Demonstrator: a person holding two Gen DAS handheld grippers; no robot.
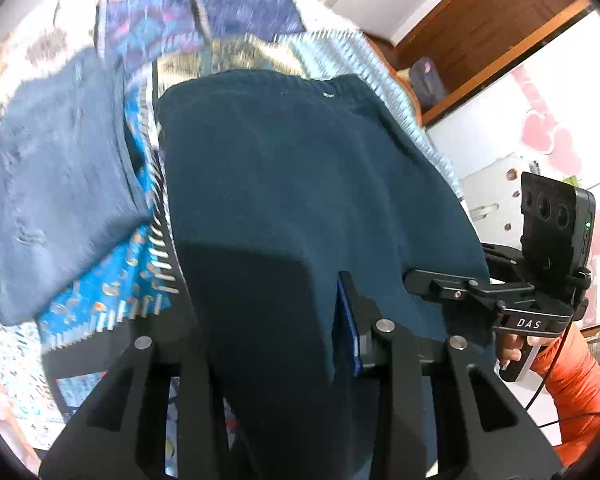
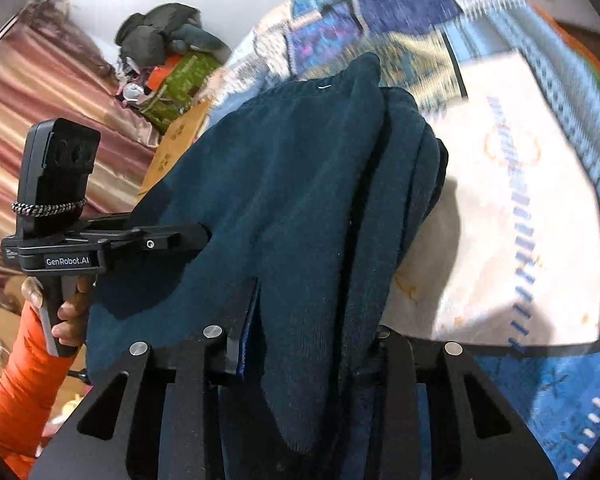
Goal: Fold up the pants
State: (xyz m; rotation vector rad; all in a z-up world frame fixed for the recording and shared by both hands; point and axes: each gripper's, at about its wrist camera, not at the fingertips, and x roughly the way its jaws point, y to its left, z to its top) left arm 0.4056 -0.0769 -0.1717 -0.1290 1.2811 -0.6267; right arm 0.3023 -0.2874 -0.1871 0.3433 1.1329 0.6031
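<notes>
My left claw point(image 1: 300, 344) pinching edge of dark teal pants point(image 1: 300, 176). My right claw point(image 2: 300, 344) pinching same pants point(image 2: 292, 200) too, thick bunch of layers. Pants hang between both claws, up over patchwork bed cover point(image 2: 500, 160). Other blue cloth point(image 1: 60, 200) lies on bed nearby. Pants look soft, floppy, bit thick, likely sag in middle. Best hold near edge corners, keep tight
</notes>
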